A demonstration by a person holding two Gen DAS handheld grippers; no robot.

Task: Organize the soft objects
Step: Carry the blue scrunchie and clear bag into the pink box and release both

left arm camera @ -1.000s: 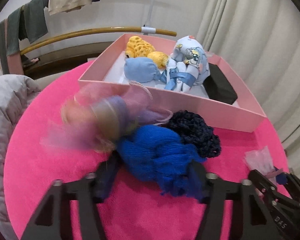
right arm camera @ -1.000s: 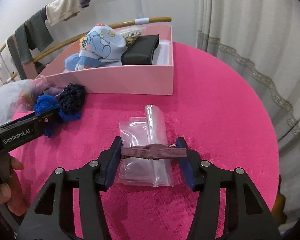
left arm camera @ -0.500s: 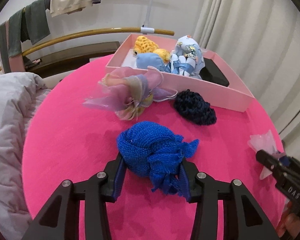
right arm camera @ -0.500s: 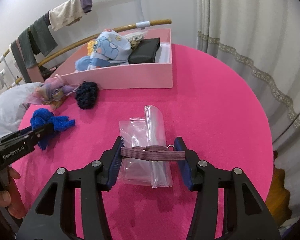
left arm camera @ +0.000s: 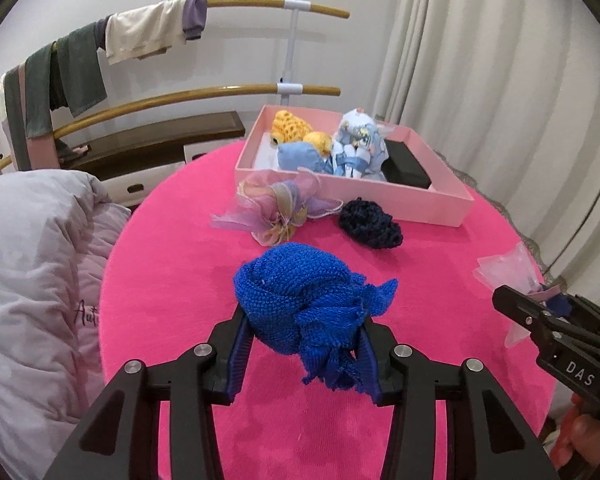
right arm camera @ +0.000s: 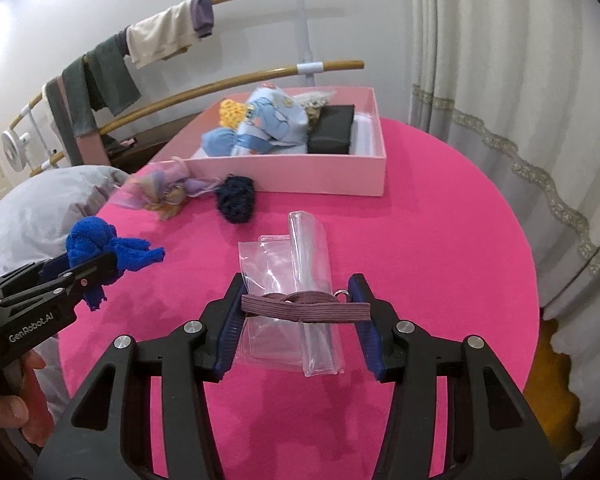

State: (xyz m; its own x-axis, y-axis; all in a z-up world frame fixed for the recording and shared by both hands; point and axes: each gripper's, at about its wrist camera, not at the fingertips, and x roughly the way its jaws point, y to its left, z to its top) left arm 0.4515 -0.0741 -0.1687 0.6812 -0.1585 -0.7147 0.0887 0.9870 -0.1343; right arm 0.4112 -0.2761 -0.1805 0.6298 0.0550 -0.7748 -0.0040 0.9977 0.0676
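My left gripper [left arm camera: 302, 354] is shut on a blue knitted scrunchie [left arm camera: 300, 300] and holds it above the pink table; it also shows in the right wrist view [right arm camera: 100, 252]. My right gripper [right arm camera: 300, 316] is shut on a mauve elastic band [right arm camera: 306, 308] stretched between its fingers, over clear plastic bags [right arm camera: 296, 280]. A pink box [left arm camera: 400, 196] at the back holds yellow, light blue and printed soft items and a black pouch [left arm camera: 404, 162]. A pastel organza scrunchie [left arm camera: 276, 204] and a navy scrunchie [left arm camera: 370, 228] lie in front of the box.
The round table [left arm camera: 172, 280] has a pink cloth. A grey quilt [left arm camera: 32, 264] lies at its left edge. A clothes rack [left arm camera: 140, 40] with hanging garments stands behind. Curtains [right arm camera: 500, 80] hang at the right.
My left gripper has lifted the blue scrunchie and pulled it back, away from the pastel and navy scrunchies by the box. The right gripper has kept its hold and barely moved.
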